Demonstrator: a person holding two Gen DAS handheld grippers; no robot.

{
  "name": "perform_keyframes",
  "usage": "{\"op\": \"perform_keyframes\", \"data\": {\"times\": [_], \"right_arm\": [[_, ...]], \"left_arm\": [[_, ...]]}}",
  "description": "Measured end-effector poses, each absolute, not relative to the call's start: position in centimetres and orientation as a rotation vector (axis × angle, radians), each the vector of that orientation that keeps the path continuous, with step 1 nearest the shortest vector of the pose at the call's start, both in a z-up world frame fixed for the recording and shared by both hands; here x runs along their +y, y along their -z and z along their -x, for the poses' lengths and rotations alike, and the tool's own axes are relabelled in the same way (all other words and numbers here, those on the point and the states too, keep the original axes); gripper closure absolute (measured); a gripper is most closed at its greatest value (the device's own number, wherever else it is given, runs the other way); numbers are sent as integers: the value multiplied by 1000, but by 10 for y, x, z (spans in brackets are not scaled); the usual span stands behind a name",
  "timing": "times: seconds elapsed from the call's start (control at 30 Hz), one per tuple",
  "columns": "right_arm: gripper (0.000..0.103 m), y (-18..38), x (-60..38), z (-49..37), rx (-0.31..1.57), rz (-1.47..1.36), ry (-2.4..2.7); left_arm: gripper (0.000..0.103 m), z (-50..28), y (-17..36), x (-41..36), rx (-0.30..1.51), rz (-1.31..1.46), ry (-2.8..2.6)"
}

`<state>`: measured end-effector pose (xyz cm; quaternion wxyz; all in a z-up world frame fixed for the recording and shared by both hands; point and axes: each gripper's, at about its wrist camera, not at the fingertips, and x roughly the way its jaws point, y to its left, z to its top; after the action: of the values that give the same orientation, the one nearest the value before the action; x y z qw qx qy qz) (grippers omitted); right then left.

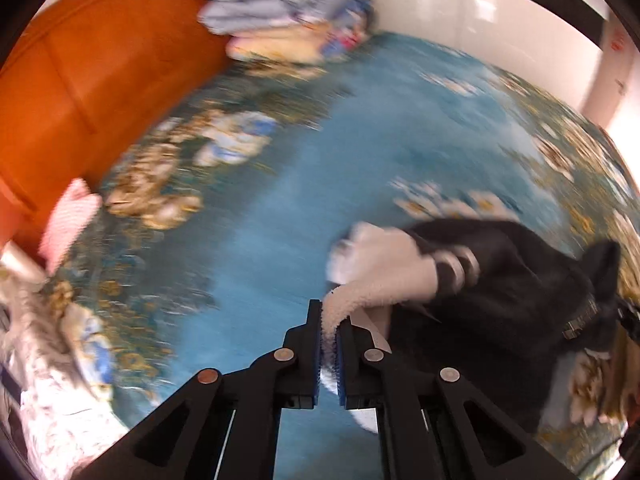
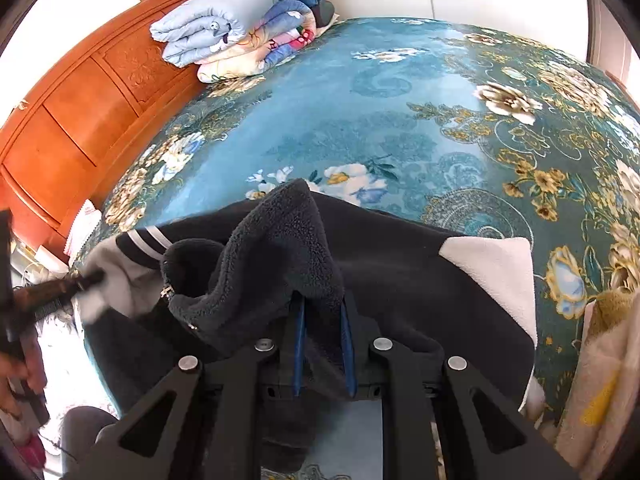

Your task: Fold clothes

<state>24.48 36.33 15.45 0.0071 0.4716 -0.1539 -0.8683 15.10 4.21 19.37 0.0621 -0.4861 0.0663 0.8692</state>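
Left hand-held gripper (image 1: 329, 344) pinches the jacket's (image 2: 400, 264) white sleeve (image 1: 376, 276); right hand-held gripper (image 2: 323, 344) grasps its fleece.

a black fleece jacket (image 2: 380, 272) with white sleeves is seen on a teal, gold-flowered bedspread (image 2: 400, 120).

A home bedroom: floral bedspread (image 2: 400, 120), wooden headboard (image 2: 80, 100) and folded quilts (image 2: 240, 28).
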Motion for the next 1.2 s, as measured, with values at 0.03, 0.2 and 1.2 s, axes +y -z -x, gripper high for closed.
{"op": "perform_keyframes", "data": {"times": [0.03,0.2,1.2], "right_arm": [[86,-156,362,-246,-476,-1472,2714],[86,-154,356,-254,-501,-1472,2691],[86,-109,342,-253,-437,-1701,2567]], "left_arm": [[97,-149,-194,32,199,1481,-2657],[97,-141,-198,-20,194,1540,-2803],[59,-129,-98,-74,211,1862,-2490]]}}
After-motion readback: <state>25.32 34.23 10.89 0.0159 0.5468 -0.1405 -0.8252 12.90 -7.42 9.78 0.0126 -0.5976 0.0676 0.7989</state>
